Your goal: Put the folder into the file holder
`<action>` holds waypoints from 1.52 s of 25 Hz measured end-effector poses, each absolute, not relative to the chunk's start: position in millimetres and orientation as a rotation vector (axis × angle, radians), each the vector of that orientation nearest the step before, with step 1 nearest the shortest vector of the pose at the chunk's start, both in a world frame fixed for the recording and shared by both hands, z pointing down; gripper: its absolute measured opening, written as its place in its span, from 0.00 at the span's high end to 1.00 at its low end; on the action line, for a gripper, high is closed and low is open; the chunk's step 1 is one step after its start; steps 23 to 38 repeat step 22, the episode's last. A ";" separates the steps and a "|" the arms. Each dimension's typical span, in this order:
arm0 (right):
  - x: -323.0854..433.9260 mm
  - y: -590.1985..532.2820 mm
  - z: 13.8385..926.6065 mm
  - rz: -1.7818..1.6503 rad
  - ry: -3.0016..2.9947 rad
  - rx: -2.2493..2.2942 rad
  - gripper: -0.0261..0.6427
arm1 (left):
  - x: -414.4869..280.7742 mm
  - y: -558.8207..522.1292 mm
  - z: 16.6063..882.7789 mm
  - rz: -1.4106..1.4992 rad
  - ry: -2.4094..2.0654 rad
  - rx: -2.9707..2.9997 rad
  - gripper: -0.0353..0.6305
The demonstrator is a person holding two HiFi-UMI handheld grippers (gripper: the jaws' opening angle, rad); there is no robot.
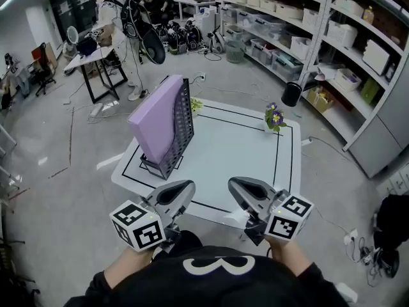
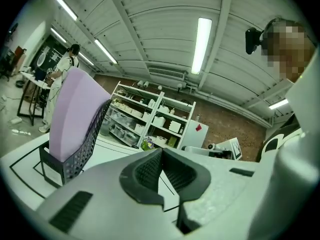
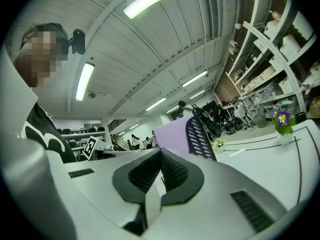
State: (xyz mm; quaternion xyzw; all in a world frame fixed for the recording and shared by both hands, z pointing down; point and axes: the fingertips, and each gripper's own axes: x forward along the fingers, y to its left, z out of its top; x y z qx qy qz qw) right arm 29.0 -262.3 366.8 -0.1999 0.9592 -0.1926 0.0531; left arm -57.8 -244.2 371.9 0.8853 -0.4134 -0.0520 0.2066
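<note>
The folder [image 1: 156, 117] stands in the file holder [image 1: 184, 125], left on the table [image 1: 239, 152].

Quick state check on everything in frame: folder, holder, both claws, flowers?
purple folder: standing in the file holder, leaning, upper part sticking out.
file holder: upright on the table, holding the folder.
left claw: shut, nothing in it.
right claw: shut, nothing in it.
potted purple flowers: upright near the table's far right corner.

Folder [image 1: 156, 117] matt, smooth; file holder [image 1: 184, 126] perforated mesh; table [image 1: 236, 152] smooth.
</note>
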 end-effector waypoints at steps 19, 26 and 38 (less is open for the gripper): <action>21.1 -275.8 400.4 -0.653 2.938 -0.625 0.95 | -60.3 -262.0 394.8 0.015 -1.197 2.530 0.94; 18.2 -275.9 403.5 -0.651 2.943 -0.627 0.95 | -61.6 -262.9 398.9 0.040 -1.200 2.540 0.94; 18.2 -275.9 403.5 -0.651 2.943 -0.627 0.95 | -61.6 -262.9 398.9 0.040 -1.200 2.540 0.94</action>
